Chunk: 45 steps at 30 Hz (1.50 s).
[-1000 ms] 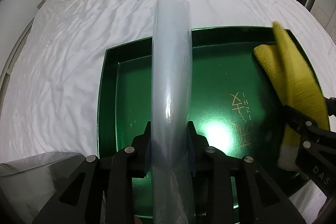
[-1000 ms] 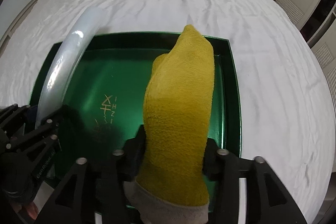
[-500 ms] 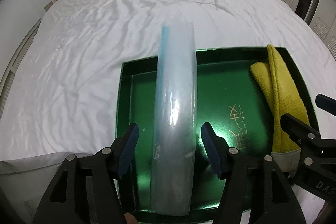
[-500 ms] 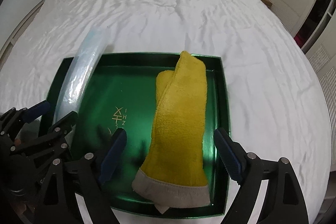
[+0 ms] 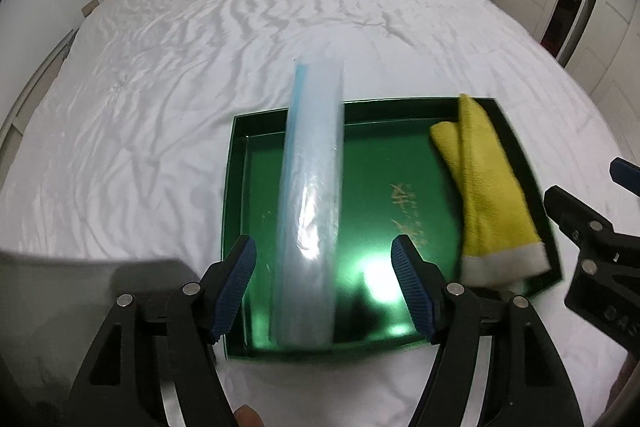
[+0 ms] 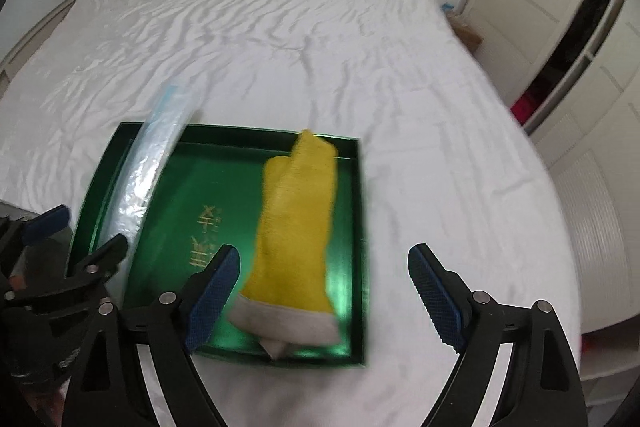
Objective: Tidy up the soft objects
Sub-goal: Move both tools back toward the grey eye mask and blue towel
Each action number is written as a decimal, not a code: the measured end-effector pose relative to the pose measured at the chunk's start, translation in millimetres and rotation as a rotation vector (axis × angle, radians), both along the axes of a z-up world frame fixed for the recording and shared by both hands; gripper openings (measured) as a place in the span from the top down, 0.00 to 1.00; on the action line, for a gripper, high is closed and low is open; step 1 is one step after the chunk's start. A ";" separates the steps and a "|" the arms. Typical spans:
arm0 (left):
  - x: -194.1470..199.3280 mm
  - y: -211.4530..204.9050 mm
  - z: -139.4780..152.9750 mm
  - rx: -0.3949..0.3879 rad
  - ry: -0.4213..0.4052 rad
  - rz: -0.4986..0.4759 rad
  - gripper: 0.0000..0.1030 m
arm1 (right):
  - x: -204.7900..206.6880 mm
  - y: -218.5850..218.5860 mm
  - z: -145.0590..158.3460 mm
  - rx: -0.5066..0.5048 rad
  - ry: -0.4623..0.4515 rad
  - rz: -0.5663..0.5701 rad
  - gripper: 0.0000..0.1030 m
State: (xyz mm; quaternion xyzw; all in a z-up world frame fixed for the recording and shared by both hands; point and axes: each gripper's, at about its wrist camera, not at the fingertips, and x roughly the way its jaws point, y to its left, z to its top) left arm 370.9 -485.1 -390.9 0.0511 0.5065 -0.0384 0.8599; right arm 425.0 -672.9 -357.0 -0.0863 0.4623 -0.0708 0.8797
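Both jaws have just been opening, releasing and lifting clear; left gripper (image 5: 324, 291) and right gripper (image 6: 324, 295) spread, empty. Plastic roll (image 5: 312, 203) along tray (image 5: 236, 163) left edge, yellow glove (image 6: 296, 219) along right, sorted apart.

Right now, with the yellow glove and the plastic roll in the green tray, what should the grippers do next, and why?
Probably just lift both away. The yellow glove and plastic roll already lie in the green tray, and the left gripper and right gripper have just been opening, with nothing pressed between their pads.

White bed (image 5: 200, 75), green tray (image 5: 400, 109) on it
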 end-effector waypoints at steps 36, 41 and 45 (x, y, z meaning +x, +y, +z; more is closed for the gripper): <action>-299.5 273.2 83.8 -0.042 0.005 -0.036 0.35 | -303.5 272.0 66.8 0.178 -0.010 0.117 0.16; -316.4 333.3 67.2 -0.026 0.001 0.025 0.35 | -306.9 315.1 55.5 0.239 0.017 0.177 0.16; -315.5 368.0 54.0 -0.024 -0.005 0.040 0.35 | -298.9 347.0 37.9 0.282 0.044 0.219 0.16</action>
